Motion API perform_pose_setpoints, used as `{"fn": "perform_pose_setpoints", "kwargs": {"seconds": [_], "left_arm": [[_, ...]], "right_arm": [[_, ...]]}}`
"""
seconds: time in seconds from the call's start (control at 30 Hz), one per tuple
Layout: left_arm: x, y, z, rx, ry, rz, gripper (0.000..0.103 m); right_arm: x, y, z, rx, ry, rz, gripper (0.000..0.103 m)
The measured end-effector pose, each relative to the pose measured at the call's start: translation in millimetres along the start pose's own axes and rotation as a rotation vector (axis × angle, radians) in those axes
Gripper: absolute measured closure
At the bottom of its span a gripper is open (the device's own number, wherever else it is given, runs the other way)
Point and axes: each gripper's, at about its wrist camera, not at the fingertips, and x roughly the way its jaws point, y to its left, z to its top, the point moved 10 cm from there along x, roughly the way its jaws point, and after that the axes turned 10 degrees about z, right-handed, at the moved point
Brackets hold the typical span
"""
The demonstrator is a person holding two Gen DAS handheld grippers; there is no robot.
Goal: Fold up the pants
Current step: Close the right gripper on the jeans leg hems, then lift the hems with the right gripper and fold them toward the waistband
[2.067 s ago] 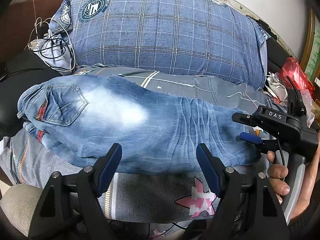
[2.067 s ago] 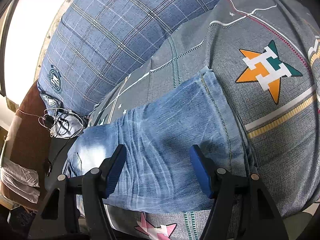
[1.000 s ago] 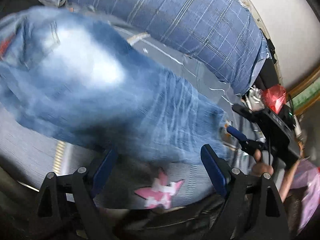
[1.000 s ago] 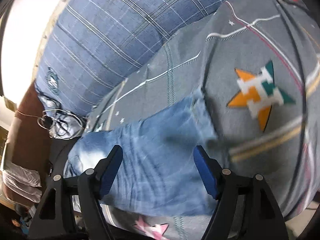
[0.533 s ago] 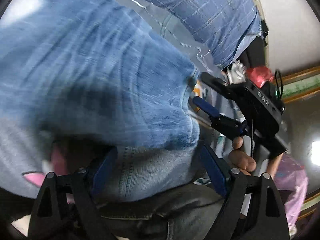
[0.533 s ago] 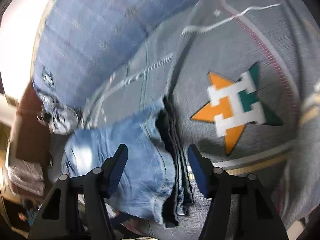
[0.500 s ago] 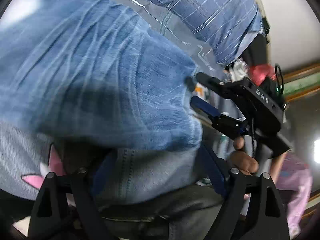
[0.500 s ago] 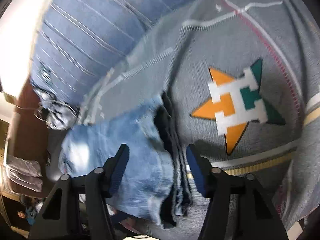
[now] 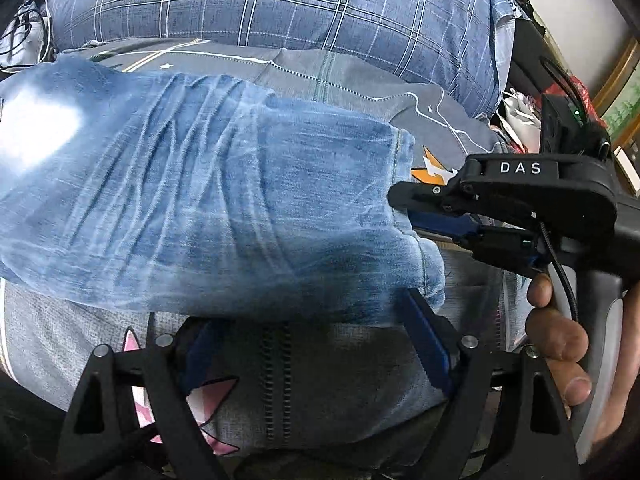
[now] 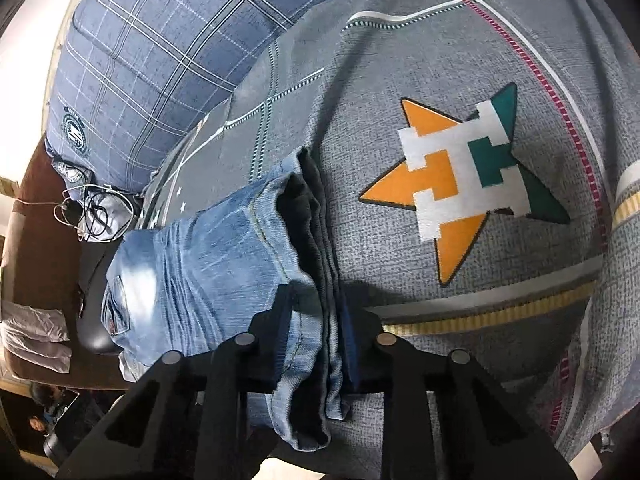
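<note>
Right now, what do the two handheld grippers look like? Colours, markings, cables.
Both are matte black plastic linkages with silver pivot bolts and blue pads on the fingers. In the left wrist view the right gripper bears white "DAS" lettering on its top bar, a grey handle, a thin black cable along it and a small green light behind. The left gripper shows triangular cut-outs in its arms.

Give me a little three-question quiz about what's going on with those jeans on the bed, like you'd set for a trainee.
1. True or false: the right gripper has the hem end of the jeans between its fingers.
2. Which colours make up the star printed on the grey bedspread?
3. The left gripper stands: A) open at the jeans' near edge, B) shut on the plaid pillow.

Key
1. True; its jaws have just been closing on the bunched hem.
2. Orange, green and white.
3. A.
</note>
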Motion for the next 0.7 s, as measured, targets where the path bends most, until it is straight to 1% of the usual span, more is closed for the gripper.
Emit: {"fn": "perform_pose_setpoints", "kwargs": {"seconds": [0.37,0.47,0.5,0.57,0.6,0.63,0.67,0.7], "left_arm": [[4.2,-3.9,3.5,0.007,-0.002,0.009,0.019],[4.4,-3.1,3.4,0.0,0.008,-0.007,0.019],[3.4,-2.0,3.3,-0.019,0.023,-0.045,0.019],[1.0,-0.2,2.8,-0.09,0.071,-0.174,0.018],[1.2,1.1,2.0,-0.125,0.1,-0.229,0.018],[2.1,2.0,0.9,-0.154,0.125,-0.263,0.018],[5.5,2.6,-2.3,-0.194,0.168,-0.306,0.018],[7.4,0.7,-4.4,-0.208,0.192,-0.329,0.017]], "right_arm": [[0.6,2.3,1.5,-0.008,0.001,-0.003,0.08],[-0.1,2.6,2.2,-0.002,-0.002,0.013,0.078],[-0.5,2.6,2.5,0.002,-0.005,0.017,0.078],[-1.6,-0.2,3.8,0.024,-0.013,0.022,0.077],[-0.9,-0.9,4.0,0.034,-0.012,0.028,0.075],[-0.1,-0.8,4.1,0.046,-0.012,0.039,0.07],[0.2,0.7,4.8,0.05,-0.015,0.051,0.067],[1.1,2.7,5.4,0.049,-0.015,0.061,0.06]]}}
